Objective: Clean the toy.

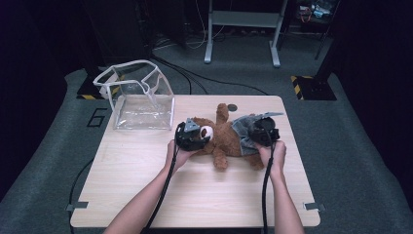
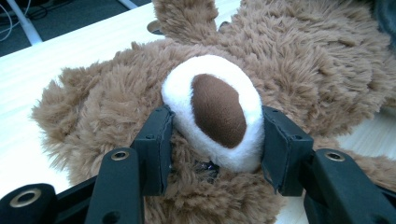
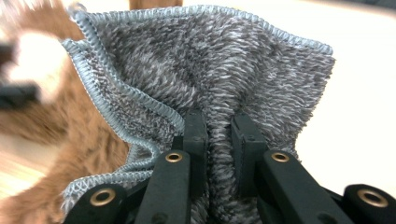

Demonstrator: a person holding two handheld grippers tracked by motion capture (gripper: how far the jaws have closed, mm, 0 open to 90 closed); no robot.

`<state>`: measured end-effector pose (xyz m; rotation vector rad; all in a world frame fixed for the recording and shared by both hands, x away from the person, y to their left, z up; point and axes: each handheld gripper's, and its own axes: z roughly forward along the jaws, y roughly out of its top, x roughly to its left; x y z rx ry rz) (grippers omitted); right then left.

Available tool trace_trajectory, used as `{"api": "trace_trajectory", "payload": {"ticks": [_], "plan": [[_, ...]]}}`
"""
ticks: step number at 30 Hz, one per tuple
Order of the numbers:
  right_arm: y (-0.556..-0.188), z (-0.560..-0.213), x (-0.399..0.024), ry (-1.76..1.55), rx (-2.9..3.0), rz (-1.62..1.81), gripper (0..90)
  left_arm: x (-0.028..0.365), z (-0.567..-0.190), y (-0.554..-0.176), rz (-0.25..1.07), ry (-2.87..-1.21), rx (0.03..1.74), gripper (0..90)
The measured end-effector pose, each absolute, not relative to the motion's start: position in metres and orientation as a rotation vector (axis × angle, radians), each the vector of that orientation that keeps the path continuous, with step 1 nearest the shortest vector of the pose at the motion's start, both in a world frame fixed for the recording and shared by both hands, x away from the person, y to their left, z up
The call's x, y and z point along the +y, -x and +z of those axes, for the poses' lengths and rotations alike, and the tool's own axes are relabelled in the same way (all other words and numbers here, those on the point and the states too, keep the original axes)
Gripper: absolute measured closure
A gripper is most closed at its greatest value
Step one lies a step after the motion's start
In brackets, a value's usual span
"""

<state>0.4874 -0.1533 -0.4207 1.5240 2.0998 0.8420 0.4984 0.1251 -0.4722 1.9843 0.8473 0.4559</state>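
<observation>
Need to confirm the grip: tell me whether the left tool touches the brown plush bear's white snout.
Touching. In the left gripper view the left tool has both black jaws pressed against the sides of the white snout, denting its plush.

The desk (image 1: 146, 175) carries one brown teddy bear (image 1: 225, 139), one grey knitted garment (image 1: 243, 132), one clear plastic bag (image 1: 139, 97) and perhaps one small dark disc (image 1: 232, 107).
</observation>
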Motion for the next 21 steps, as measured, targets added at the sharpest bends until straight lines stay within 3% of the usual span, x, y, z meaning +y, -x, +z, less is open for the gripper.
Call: {"api": "trace_trajectory", "payload": {"ticks": [13,21], "plan": [[-0.499,-0.465,-0.192,-1.674,2.031,0.711,78.7,0.125,-0.472,-0.498,0.454,-1.985,0.851,48.8],[-0.466,-0.406,-0.196,-1.549,1.948,0.901,78.6,0.124,-0.471,-0.500,0.458,-1.988,0.859,48.8]]}}
